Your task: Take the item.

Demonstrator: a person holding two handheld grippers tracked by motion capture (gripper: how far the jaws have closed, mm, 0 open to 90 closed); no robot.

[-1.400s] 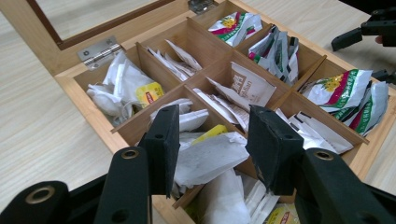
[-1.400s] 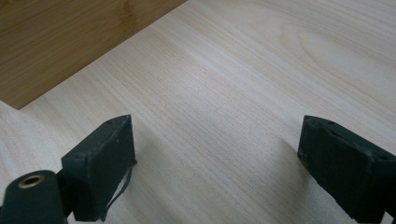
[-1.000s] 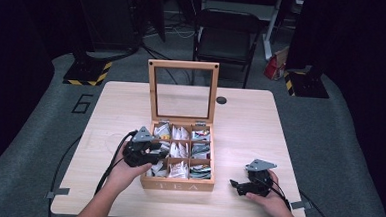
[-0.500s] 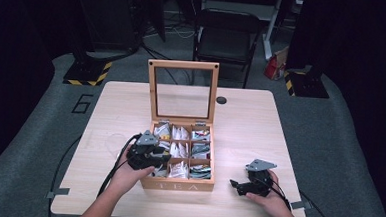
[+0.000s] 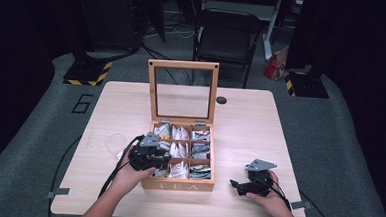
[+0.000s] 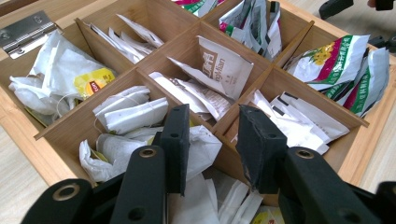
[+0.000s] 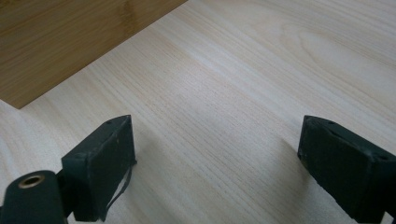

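Your left gripper [image 6: 212, 140] sits over the near-left corner of the tea box [image 5: 177, 184], fingers [image 6: 176, 140] part open and just closing toward a crumpled white tea bag [image 6: 198, 149] between them; no grip is confirmed yet. The box is bamboo with thin dividers forming nine compartments, which keep the soft paper and glossy foil sachets sorted. Its glazed lid [image 5: 183, 90] stands upright, giving clear access. Your right gripper [image 7: 215, 163] rests on the pale wood-grain table [image 7: 243, 84], fingers wide apart and holding nothing.

Tea box [image 5: 177, 185] mid-table [image 5: 250, 126]; sachets [image 5: 181, 133] in compartments.
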